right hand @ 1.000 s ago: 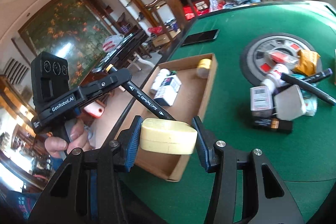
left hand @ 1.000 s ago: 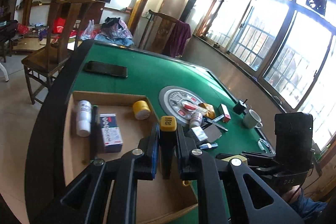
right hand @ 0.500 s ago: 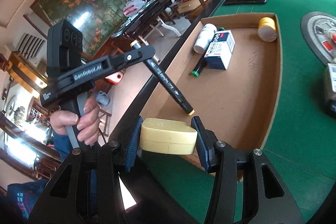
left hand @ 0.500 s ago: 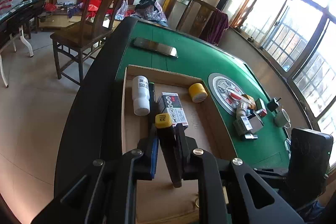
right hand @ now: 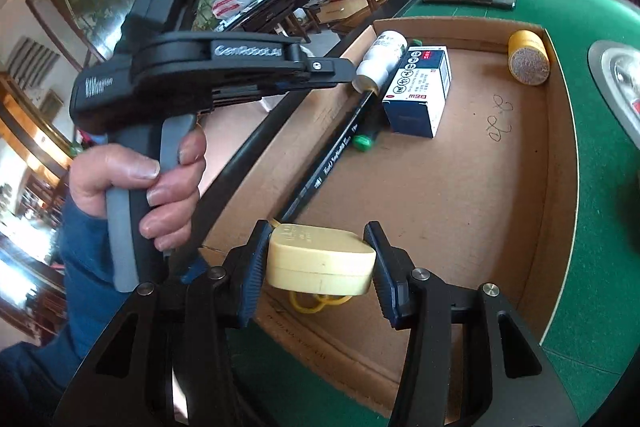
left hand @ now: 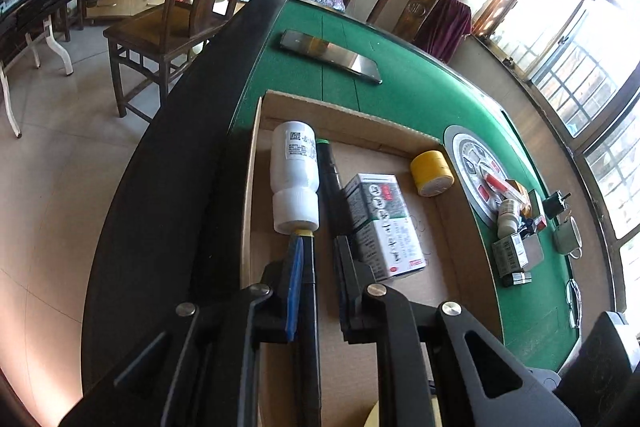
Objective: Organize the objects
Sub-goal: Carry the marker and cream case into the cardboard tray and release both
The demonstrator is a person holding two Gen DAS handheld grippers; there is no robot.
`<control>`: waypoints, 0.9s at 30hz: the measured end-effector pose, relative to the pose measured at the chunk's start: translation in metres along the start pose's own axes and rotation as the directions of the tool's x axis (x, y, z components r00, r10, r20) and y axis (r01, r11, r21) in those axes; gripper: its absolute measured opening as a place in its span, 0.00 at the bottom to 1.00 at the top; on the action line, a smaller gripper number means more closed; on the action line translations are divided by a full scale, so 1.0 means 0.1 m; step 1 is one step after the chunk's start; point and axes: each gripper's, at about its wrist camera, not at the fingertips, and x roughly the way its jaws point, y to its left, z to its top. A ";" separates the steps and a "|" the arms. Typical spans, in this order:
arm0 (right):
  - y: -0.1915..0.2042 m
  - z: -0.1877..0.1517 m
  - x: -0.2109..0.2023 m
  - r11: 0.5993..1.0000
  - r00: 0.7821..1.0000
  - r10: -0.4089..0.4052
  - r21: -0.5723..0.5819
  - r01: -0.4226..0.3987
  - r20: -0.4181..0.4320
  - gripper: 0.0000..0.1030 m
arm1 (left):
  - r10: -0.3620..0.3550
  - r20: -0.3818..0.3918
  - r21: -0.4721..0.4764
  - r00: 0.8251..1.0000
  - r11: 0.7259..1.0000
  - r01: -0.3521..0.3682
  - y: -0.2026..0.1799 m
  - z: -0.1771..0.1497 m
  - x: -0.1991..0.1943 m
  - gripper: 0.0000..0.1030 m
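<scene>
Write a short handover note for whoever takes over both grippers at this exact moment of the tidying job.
Left gripper: jaws apart, black marker lying between them in the cardboard tray, its yellow end against the white bottle.
Right gripper: shut on the cream plug, held over the tray's near end.
Already in the tray: white bottle, green-capped marker, medicine box, yellow tape roll.
Left to do: set the plug down, then fetch the pile on the round centre plate and nearby felt.
</scene>
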 end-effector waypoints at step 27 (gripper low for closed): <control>-0.56 0.52 -0.40 0.991 0.987 -0.008 0.131 -0.013 0.159 0.50 | -0.025 0.029 0.063 0.999 0.998 0.023 -0.35 -0.10 -0.20 0.15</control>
